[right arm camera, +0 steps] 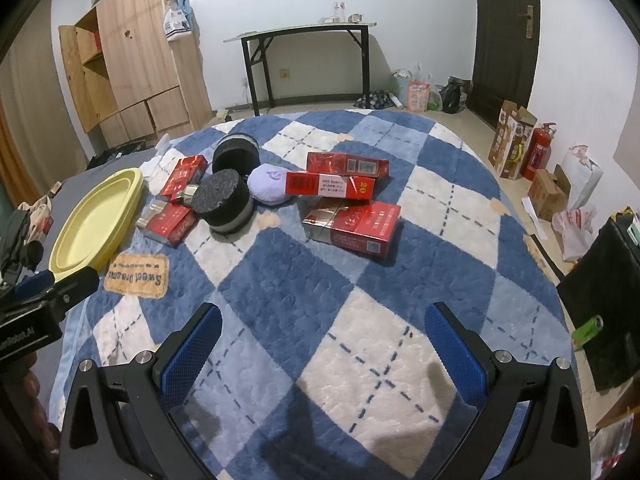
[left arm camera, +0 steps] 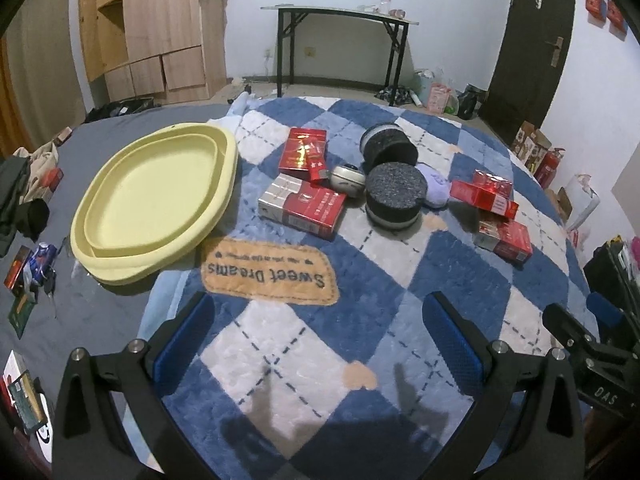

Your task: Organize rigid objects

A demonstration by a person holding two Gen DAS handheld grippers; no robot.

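A pale yellow oval tray (left arm camera: 120,240) (right arm camera: 64,256) lies at the left of the blue checked blanket (left arm camera: 400,280). Several red cigarette packs lie scattered: one (left arm camera: 303,208) near the tray, one (left arm camera: 302,149) behind it, a group (left arm camera: 502,236) at the right, the nearest of them (right arm camera: 352,226) in the right wrist view. Two dark round pucks (left arm camera: 394,192) (left arm camera: 390,144), a small white round case (left arm camera: 347,178) and a lilac soft pad (right arm camera: 267,184) sit between them. My left gripper (left arm camera: 320,340) and right gripper (right arm camera: 324,344) hover open over bare blanket, nothing between the fingers.
Clutter of small boxes and dark cloth (left arm camera: 28,216) lies on the grey sheet left of the tray. A black folding table (left arm camera: 340,40), wooden wardrobe (left arm camera: 152,32), dark door (right arm camera: 504,36), red fire extinguisher (right arm camera: 536,152) and bags stand around the bed.
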